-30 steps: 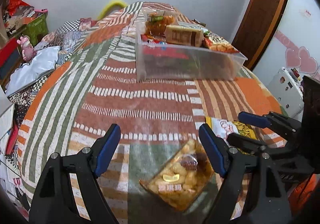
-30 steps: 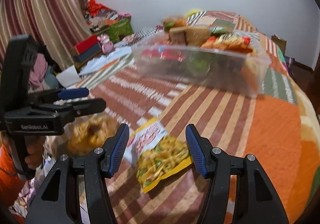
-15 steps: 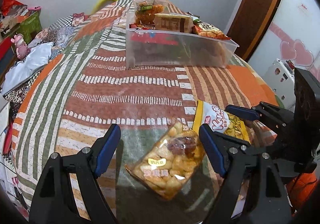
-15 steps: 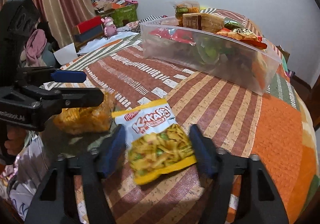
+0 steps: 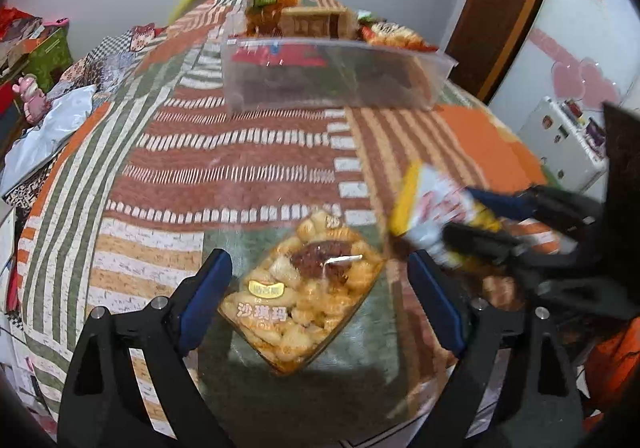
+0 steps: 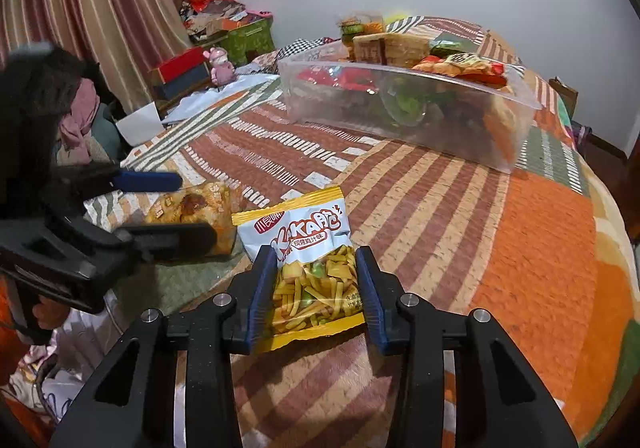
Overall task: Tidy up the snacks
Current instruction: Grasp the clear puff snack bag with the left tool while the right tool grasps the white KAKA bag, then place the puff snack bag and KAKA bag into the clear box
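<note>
A clear pack of golden puffed snacks [image 5: 304,296] lies on the striped bedspread between the fingers of my left gripper [image 5: 316,268]. The jaws are opening and stand wide, with a gap on both sides of the pack. A white and yellow snack bag [image 6: 304,232] lies to its right. My right gripper [image 6: 316,260] is closing on this bag, and both pads meet its sides. In the left wrist view the bag [image 5: 432,200] looks tilted up in the right gripper [image 5: 476,218]. In the right wrist view the left gripper [image 6: 168,208] straddles the clear pack [image 6: 200,208].
A clear plastic bin [image 5: 328,88] holding several snack packs stands farther back on the bed [image 6: 400,116]. A pink toy [image 6: 222,66], boxes and clothes lie off the bed's left side. A white appliance [image 5: 568,140] and a brown door [image 5: 508,8] are on the right.
The right gripper's fingers have narrowed from wide of the yellow bag to its sides. The left gripper has moved forward over the clear pack and its jaws have widened a little.
</note>
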Motion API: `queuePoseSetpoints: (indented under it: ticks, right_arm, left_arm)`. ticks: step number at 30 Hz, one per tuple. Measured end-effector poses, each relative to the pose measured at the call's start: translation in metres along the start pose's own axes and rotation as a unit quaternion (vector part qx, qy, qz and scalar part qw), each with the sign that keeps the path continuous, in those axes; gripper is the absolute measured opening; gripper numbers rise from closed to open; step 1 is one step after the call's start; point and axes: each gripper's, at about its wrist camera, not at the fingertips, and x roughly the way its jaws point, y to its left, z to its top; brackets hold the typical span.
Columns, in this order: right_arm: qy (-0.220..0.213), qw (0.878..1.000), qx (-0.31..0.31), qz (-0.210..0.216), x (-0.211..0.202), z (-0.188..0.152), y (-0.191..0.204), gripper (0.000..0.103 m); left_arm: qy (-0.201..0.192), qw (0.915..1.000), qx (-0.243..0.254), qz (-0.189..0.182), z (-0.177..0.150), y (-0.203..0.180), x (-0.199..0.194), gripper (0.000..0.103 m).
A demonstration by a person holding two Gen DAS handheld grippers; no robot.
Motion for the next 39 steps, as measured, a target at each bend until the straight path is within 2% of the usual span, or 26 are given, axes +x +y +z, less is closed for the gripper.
queuePoseSetpoints:
  ticks: [5,8,10,12,22,33,39]
  right_arm:
    - [-0.018,1.000,0.024,-0.004,-0.015,0.003,-0.013,0.038]
    - [-0.027,0.999,0.036,-0.004,-0.021,0.005,-0.019,0.038]
    - [-0.033,0.998,0.044,-0.003,-0.024,0.007,-0.022,0.038]
    - [-0.037,0.998,0.048,-0.004,-0.025,0.009,-0.024,0.038]
    - [-0.054,0.997,0.055,-0.003,-0.030,0.018,-0.029,0.038]
    - [-0.095,0.994,0.056,-0.013,-0.040,0.047,-0.041,0.038]
    - [-0.121,0.991,0.055,-0.025,-0.045,0.069,-0.049,0.038]
  left_arm:
    - [0.001,0.9999,-0.002,0.011,-0.005,0.002,0.007,0.089]
    - [-0.002,0.9998,0.006,0.020,-0.007,0.001,0.008,0.072]
    - [-0.003,0.9998,0.007,0.019,-0.007,0.003,0.007,0.055]
    - [-0.005,0.9999,0.006,0.012,-0.005,0.004,0.006,0.050]
    - [-0.035,0.9992,0.011,0.017,0.005,0.001,-0.006,0.049]
    - [-0.099,0.9949,0.010,0.016,0.052,0.007,-0.034,0.049]
    - [-0.119,0.9928,0.004,0.011,0.082,0.013,-0.036,0.049]
